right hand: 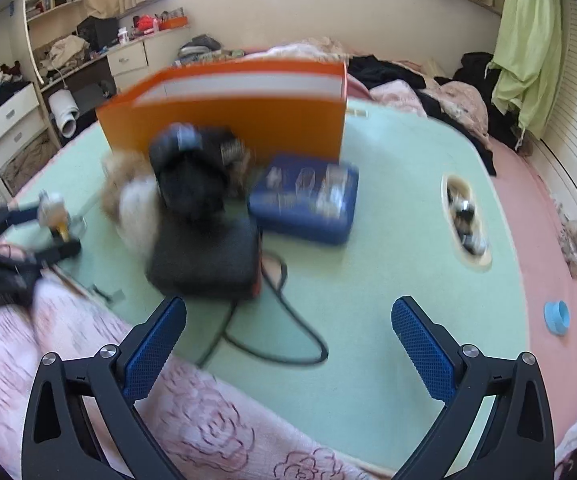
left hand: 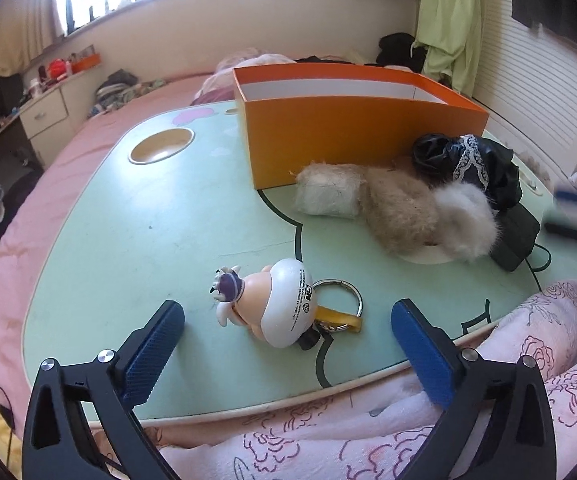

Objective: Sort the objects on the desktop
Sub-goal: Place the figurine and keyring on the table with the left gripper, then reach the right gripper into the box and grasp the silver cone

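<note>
1. In the left wrist view, the left gripper [left hand: 288, 320] has its two blue pads spread wide and holds nothing. The figurine keychain [left hand: 276, 304] lies on its side on the green table [left hand: 128, 240], between the two pads but a little ahead of them, touching neither. Its metal ring [left hand: 338, 298] and yellow strap [left hand: 338, 322] are partly hidden behind the white body.

2. Further back stands the orange box [left hand: 348, 140], open at the top; its inside floor is not visible from here. In front of its right corner lie a pale furry roll [left hand: 326, 194], a beige fur piece [left hand: 400, 212] and a white fur piece [left hand: 466, 220], each touching the next. A black cloth with lace [left hand: 468, 160] lies behind them and partly on them.

3. At the right edge of this view the right gripper [left hand: 576, 216] appears only as a blurred, cut-off shape.

4. The right wrist view is strongly blurred by motion. The right gripper [right hand: 288, 336] is also spread wide and empty. It hangs over the table edge and the pink floral blanket [right hand: 208, 420].

5. Ahead of its left finger lies a black pouch [right hand: 204, 260] with a cable [right hand: 288, 336], well apart from the pads. Behind it lies a blue case [right hand: 304, 200], just beside the box; its contents are too blurred to name.

6. A small light-blue cap [right hand: 556, 317] lies on the pink bedding at the right.
</note>
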Demonstrator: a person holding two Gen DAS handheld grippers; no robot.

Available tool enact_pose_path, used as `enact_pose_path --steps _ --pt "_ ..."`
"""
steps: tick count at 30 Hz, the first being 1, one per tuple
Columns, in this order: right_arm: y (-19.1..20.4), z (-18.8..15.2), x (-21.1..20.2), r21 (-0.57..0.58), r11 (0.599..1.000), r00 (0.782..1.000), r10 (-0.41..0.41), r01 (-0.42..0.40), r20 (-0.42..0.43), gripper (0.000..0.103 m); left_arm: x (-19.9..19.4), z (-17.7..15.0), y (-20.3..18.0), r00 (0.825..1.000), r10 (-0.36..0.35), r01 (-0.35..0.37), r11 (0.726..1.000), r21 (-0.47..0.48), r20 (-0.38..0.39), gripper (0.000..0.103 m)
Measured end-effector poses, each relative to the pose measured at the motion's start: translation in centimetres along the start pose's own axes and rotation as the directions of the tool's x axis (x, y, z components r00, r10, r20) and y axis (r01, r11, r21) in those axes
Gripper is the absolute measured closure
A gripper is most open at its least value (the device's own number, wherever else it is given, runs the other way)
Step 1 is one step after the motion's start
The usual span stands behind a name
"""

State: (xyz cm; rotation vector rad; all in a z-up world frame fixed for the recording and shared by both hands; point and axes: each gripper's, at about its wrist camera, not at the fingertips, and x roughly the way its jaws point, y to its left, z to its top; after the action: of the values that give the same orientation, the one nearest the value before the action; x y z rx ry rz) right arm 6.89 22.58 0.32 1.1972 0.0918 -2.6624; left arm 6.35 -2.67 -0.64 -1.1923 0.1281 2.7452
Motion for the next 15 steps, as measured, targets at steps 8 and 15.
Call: enact_pose_path --steps 8,15 --pt "1.3 13.3 -1.4 -0.071 0.996 0.998 0.041 -0.045 -0.052 0.042 0.0 0.0 0.0 1.0 -0.001 0.001 1.0 -0.001 0.002 0.001" --pt "0.9 18.4 9.1 -0.049 0.997 0.932 -0.069 0.055 -0.357 0.06 0.0 0.0 -0.1 1.0 -0.001 0.001 1.0 -0.001 0.002 0.001"
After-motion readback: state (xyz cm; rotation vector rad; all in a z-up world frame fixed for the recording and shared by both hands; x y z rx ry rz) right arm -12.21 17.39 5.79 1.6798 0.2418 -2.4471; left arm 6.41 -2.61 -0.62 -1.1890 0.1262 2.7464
